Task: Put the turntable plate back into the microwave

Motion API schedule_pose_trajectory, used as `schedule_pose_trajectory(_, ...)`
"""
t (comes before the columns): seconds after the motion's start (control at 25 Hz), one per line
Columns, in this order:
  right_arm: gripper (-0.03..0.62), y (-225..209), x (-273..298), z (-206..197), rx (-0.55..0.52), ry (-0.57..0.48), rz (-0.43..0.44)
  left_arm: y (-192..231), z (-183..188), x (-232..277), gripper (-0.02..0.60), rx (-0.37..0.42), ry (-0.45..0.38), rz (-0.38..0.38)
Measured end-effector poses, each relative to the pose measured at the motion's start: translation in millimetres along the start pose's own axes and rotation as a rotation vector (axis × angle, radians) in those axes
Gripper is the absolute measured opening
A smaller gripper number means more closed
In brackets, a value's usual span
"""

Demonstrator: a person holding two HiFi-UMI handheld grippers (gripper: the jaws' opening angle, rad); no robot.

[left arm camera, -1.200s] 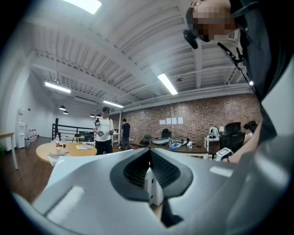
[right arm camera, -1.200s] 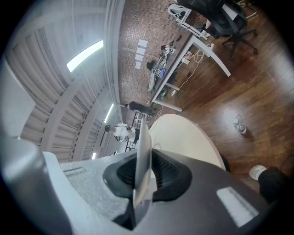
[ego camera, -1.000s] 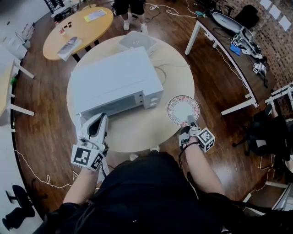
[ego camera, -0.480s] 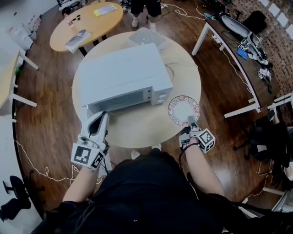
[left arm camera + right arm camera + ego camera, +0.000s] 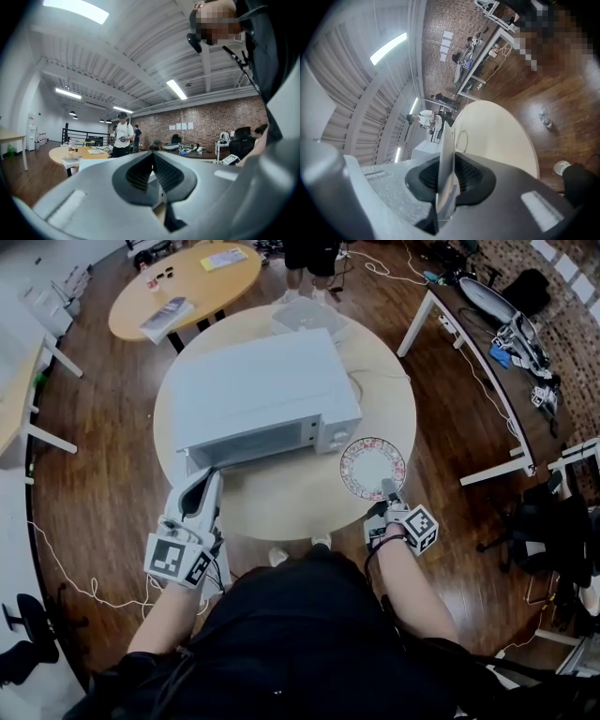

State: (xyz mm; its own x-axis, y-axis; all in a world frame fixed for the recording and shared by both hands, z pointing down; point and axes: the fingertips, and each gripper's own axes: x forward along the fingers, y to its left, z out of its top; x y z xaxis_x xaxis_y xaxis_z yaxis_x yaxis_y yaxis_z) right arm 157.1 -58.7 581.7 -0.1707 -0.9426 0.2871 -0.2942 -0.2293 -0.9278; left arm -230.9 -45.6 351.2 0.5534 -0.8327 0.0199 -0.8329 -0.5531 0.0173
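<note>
The white microwave (image 5: 255, 395) stands on the round pale table (image 5: 389, 418), its front facing me. The turntable plate (image 5: 372, 466), white with a patterned rim, hangs level over the table just right of the microwave's front right corner. My right gripper (image 5: 385, 487) is shut on its near edge. In the right gripper view the plate (image 5: 446, 154) shows edge-on, pinched between the pads of that gripper (image 5: 444, 185). My left gripper (image 5: 210, 478) is shut and holds nothing, its tip close to the microwave's front left corner. In the left gripper view the jaws of that gripper (image 5: 152, 157) meet at the tip.
A white box (image 5: 307, 315) and a looped cable (image 5: 361, 382) lie on the table behind and right of the microwave. Another round table (image 5: 183, 282) with small items stands at the back left. A white desk (image 5: 473, 348) runs along the right. A person (image 5: 314, 254) stands beyond the table.
The table and microwave have slid closer to both grippers in the head view. The plate now hangs nearer the microwave's front right corner. Both grips look unchanged.
</note>
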Motion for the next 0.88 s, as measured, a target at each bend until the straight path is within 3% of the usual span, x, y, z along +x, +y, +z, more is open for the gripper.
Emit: schedule_pose_trajectory(0.88, 0.034, 11.7, 7.4, -39.6, -0.005, 0.077, 0.018, 8.4, 3.6, -25.2, 0.006, -0.007, -0.015, 0.013)
